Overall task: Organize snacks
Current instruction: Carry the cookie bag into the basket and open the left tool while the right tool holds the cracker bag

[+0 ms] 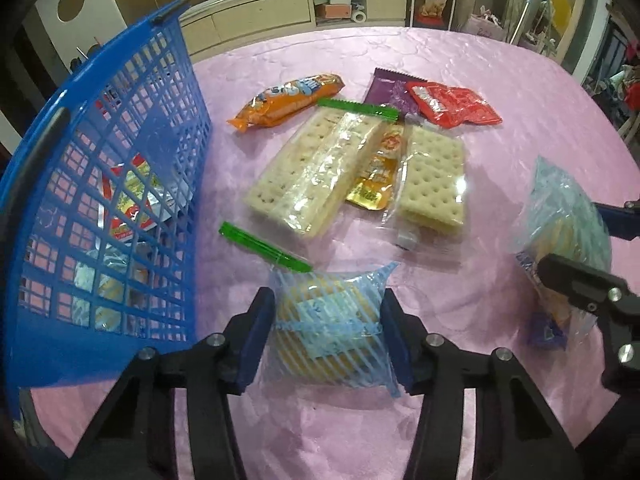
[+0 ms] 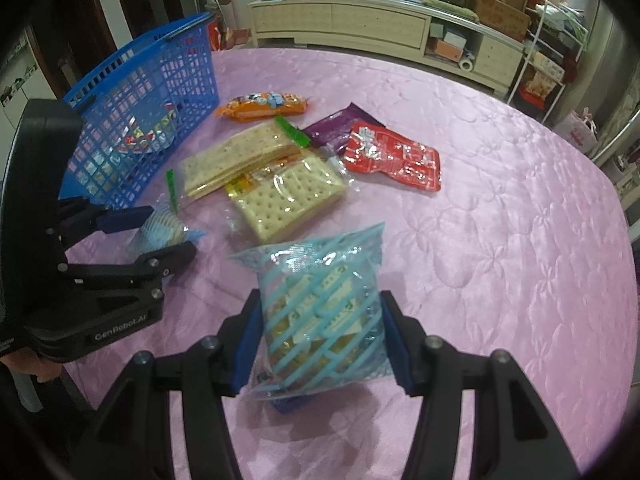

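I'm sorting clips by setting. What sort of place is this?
Most likely a home living or dining room: a round table under a pink quilted cloth, a long low cream cabinet by the wall, and cluttered storage shelves beside it.

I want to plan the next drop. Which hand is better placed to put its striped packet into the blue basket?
Left. Its tongs grip a striped packet right beside the blue basket. The right tongs hold their packet farther away, beyond the left.
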Available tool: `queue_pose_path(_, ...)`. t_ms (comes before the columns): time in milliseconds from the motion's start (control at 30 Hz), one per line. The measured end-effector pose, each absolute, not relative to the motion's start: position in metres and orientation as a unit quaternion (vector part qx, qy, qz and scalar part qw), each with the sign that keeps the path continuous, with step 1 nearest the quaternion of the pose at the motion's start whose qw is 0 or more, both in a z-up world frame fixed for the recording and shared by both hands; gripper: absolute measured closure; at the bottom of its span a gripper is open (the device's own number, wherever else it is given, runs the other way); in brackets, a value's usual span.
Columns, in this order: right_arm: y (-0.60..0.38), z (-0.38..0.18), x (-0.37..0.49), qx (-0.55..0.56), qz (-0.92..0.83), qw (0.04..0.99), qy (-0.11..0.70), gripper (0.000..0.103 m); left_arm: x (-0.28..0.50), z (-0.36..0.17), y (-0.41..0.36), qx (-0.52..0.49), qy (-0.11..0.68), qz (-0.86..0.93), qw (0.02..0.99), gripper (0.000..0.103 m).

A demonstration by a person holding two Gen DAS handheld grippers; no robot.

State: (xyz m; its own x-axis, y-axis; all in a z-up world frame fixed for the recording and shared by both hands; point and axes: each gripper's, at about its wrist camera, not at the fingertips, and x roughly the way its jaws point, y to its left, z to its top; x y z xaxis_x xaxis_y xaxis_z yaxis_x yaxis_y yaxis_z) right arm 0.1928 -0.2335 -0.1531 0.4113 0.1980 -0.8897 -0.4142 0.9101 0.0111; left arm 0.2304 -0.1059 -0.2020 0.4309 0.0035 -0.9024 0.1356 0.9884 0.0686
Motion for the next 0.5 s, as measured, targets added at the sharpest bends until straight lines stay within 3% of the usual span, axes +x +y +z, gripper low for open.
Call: queue_pose_path(500, -0.223, -0.11, 0.16, -0.109, 0.181, 0.85, 0.482, 0.043, 0.189, -0.142, -0.101, 0.051, 0.472, -0.068, 0.878, 0.057)
